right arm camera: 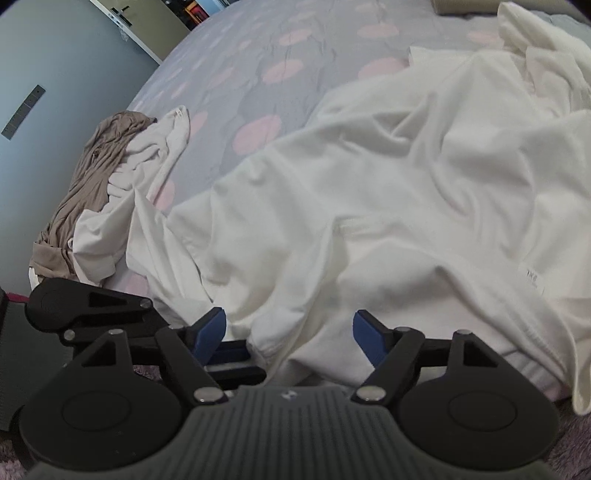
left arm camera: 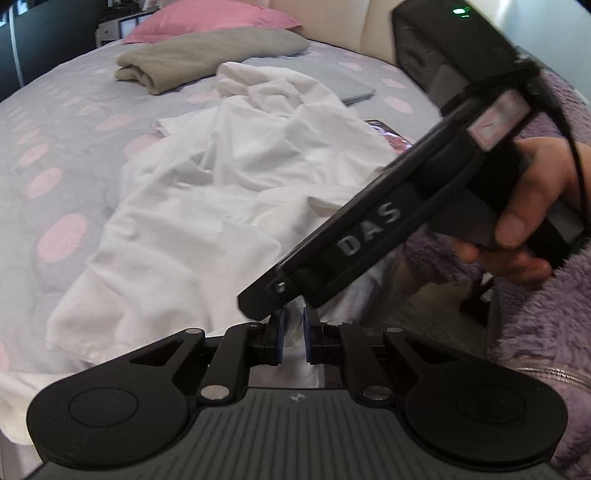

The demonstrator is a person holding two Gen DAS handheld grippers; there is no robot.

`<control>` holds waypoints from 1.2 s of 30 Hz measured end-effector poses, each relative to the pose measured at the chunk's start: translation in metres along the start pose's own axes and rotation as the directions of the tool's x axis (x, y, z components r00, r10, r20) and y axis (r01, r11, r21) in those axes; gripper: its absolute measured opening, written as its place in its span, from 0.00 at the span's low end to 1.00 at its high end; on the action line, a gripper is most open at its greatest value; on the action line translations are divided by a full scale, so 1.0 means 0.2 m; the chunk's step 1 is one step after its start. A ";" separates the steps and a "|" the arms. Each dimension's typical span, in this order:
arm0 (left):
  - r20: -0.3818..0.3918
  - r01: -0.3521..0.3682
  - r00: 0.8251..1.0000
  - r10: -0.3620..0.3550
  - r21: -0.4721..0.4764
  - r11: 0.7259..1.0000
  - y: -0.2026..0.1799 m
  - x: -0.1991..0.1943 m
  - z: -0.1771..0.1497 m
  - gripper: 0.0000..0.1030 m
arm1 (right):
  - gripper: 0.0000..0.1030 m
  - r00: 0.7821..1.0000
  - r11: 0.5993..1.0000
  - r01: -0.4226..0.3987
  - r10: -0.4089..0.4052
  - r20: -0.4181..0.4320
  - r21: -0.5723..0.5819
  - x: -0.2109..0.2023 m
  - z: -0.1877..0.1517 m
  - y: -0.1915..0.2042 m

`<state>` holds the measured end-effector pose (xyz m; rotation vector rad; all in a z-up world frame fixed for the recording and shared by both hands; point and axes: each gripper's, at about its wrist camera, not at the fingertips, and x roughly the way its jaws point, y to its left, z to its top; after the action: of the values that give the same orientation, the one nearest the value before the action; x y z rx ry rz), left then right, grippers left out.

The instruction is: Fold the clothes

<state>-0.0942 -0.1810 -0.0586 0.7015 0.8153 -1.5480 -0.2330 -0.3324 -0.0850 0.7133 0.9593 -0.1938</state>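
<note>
My left gripper (left arm camera: 293, 338) is pinched almost fully together on a fold of the white garment (left arm camera: 207, 192), right at the garment's near edge where it hangs toward me. The blue pads (left arm camera: 282, 334) have white cloth between them. My right gripper (right arm camera: 288, 334) is spread wide at that same near edge, just beside the left one; a rounded fold of the garment lies between its blue pads (right arm camera: 210, 330), but they do not press on it. From the left wrist view I see my right hand (left arm camera: 532, 218) wrapped around the black handle of the right gripper, which crosses above the garment's near edge.

The white garment is spread crumpled over the middle of the bed (left arm camera: 55, 122), whose cover is grey with pink spots. Beyond the garment's far end lies a folded beige cloth (left arm camera: 192, 59), and behind that a pink pillow (left arm camera: 214, 18). To the left of the garment, at the edge of the bed, sits a heap of a brown cloth (right arm camera: 88, 173) and a pale one (right arm camera: 147, 158), touching each other. A purple fleecy fabric (left arm camera: 546, 325) lies to the right of the garment's near edge.
</note>
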 end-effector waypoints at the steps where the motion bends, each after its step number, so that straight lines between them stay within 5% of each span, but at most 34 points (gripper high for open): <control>1: 0.000 0.002 1.000 -0.002 0.009 1.000 -0.01 0.00 0.00 0.07 | 0.73 1.000 1.000 -0.005 0.005 -0.007 0.003 0.00 0.00 0.00; 5: -0.008 0.002 1.000 -0.002 0.016 1.000 -0.02 0.01 0.00 0.07 | 0.31 1.000 0.999 0.004 -0.005 -0.014 -0.034 0.00 -0.01 0.01; 8: -0.008 0.003 1.000 -0.003 0.002 1.000 0.00 0.00 0.01 0.10 | 0.22 0.999 0.998 0.025 -0.026 -0.018 -0.053 0.01 -0.01 0.01; 12: 0.013 -0.027 1.000 0.028 -0.030 0.999 0.05 -0.06 0.04 0.28 | 0.17 0.998 0.997 0.050 -0.052 -0.025 -0.063 0.02 -0.01 -0.02; 17: 0.057 -0.134 0.988 0.141 -0.119 0.984 0.18 -0.11 0.08 0.45 | 0.05 0.995 0.992 0.102 -0.101 0.025 -0.075 -0.01 0.00 -0.03; 22: 0.050 -0.295 0.948 0.314 -0.233 0.927 0.33 -0.07 0.12 0.50 | 0.05 0.993 0.989 0.114 -0.110 0.053 -0.090 -0.03 0.02 -0.03; 30: -0.086 -0.289 0.957 0.276 -0.291 0.912 0.45 0.14 0.12 0.51 | 0.06 0.995 0.992 0.093 -0.090 0.034 -0.082 -0.02 0.00 -0.04; 36: -0.137 -0.292 0.955 0.263 -0.279 0.915 0.44 0.18 0.13 0.45 | 0.28 0.999 0.997 0.049 -0.048 0.005 -0.060 0.00 -0.02 -0.05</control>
<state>-0.0111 -0.2285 -0.0818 0.6427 0.9527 -1.1123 -0.2397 -0.3385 -0.0913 0.6347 0.9754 -0.2082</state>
